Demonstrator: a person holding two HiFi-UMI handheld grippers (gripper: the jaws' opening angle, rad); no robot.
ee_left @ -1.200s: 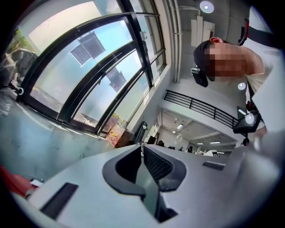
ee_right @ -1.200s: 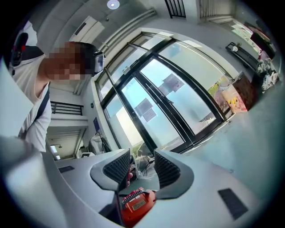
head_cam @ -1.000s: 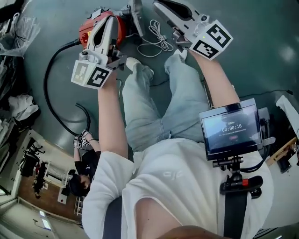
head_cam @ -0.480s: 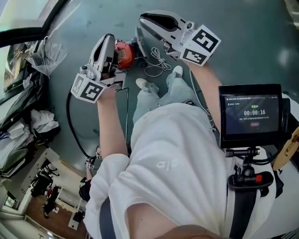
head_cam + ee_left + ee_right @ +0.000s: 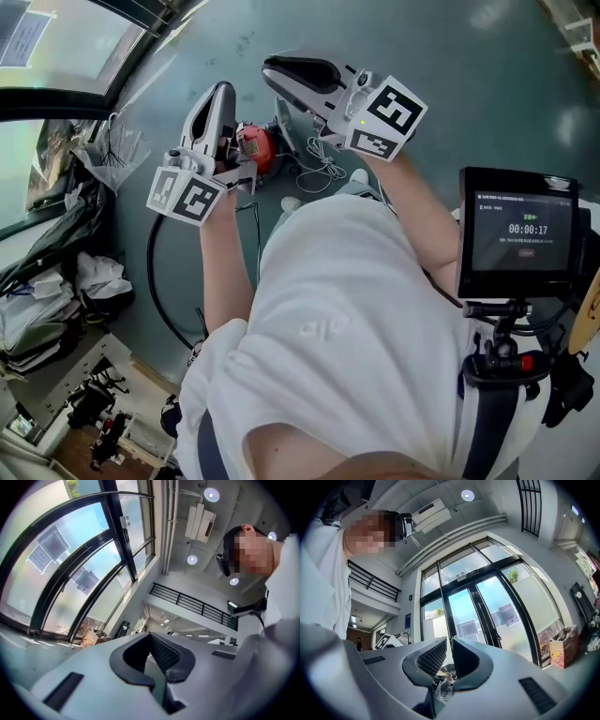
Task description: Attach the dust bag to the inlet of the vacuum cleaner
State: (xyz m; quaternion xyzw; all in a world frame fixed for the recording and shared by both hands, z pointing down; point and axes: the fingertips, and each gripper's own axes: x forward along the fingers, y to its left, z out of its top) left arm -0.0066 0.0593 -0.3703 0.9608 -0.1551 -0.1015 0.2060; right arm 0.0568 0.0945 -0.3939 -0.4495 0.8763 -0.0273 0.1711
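Observation:
The red vacuum cleaner [image 5: 256, 146] lies on the grey-green floor far below, partly hidden behind my left gripper [image 5: 223, 90]. Its black hose [image 5: 156, 281] curves away to the left. I see no dust bag in any view. My left gripper [image 5: 151, 637] is held high above the floor, jaws shut and empty, facing tall windows. My right gripper [image 5: 273, 69] is raised beside it. In the right gripper view the right gripper [image 5: 450, 641] shows a narrow slit between its pads with nothing in it, and points at glass doors.
A white cable [image 5: 319, 167] lies coiled on the floor beside the vacuum. Bags and clutter [image 5: 94, 277] line the left wall under the windows. A monitor [image 5: 521, 231] on a chest mount sits at the right. The person's white shirt fills the lower head view.
Both grippers have risen well away from the floor and now point outward at the room. The person has stood up, so the vacuum looks smaller and farther below.

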